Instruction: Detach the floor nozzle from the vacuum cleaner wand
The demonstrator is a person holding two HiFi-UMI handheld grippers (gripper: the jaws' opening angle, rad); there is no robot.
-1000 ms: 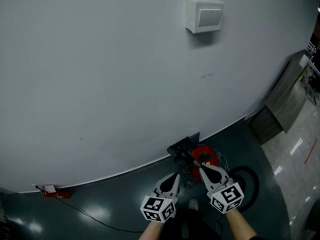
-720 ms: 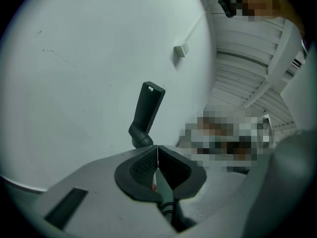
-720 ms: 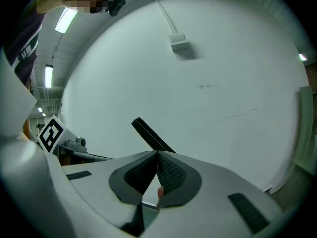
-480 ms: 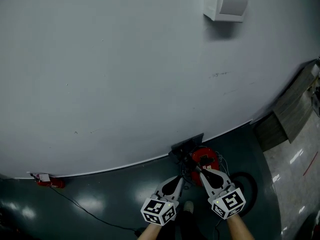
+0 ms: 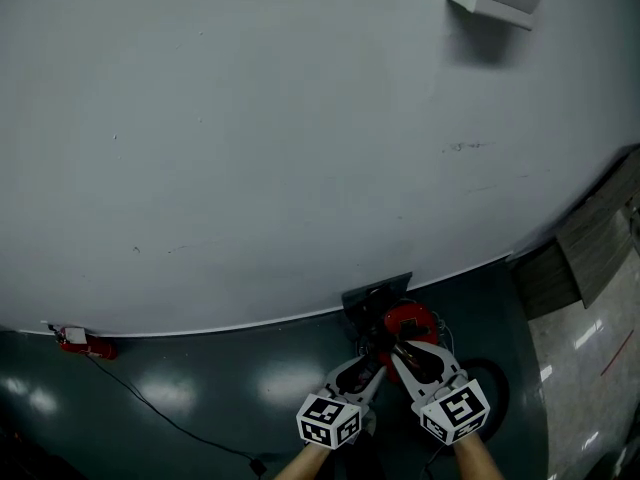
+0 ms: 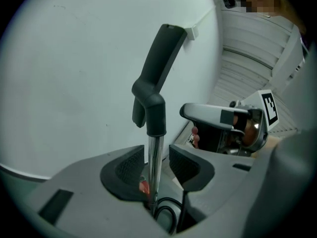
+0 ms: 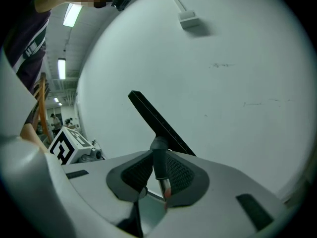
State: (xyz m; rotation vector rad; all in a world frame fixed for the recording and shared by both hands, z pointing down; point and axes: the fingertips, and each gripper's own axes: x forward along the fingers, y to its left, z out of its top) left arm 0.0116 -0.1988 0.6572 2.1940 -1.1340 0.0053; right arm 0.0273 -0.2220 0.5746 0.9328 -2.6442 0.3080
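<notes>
In the head view the left gripper [image 5: 362,373] and the right gripper [image 5: 405,354] sit low and side by side, both pointing toward the wall [image 5: 250,148]. The black floor nozzle [image 5: 377,295] lies just ahead of them at the wall's foot. The red vacuum cleaner body [image 5: 412,322] is on the floor close by the right gripper's tips.

In the left gripper view the jaws are spreading. The metal wand [image 6: 154,155] stands between the pads with a gap on either side, so nothing is pinched. Its long axis runs straight up the picture to a black collar [image 6: 156,115], above which the nozzle's neck leans up and to the right.

In the right gripper view the jaws are also opening, though less far. The collar stands between the pads, very near both, and contact cannot be told. The nozzle's flat plate slants up-left behind it.

The right gripper seems nearer the joint and the left lower on the tube, so a parting pull would likely run along the wand.
</notes>
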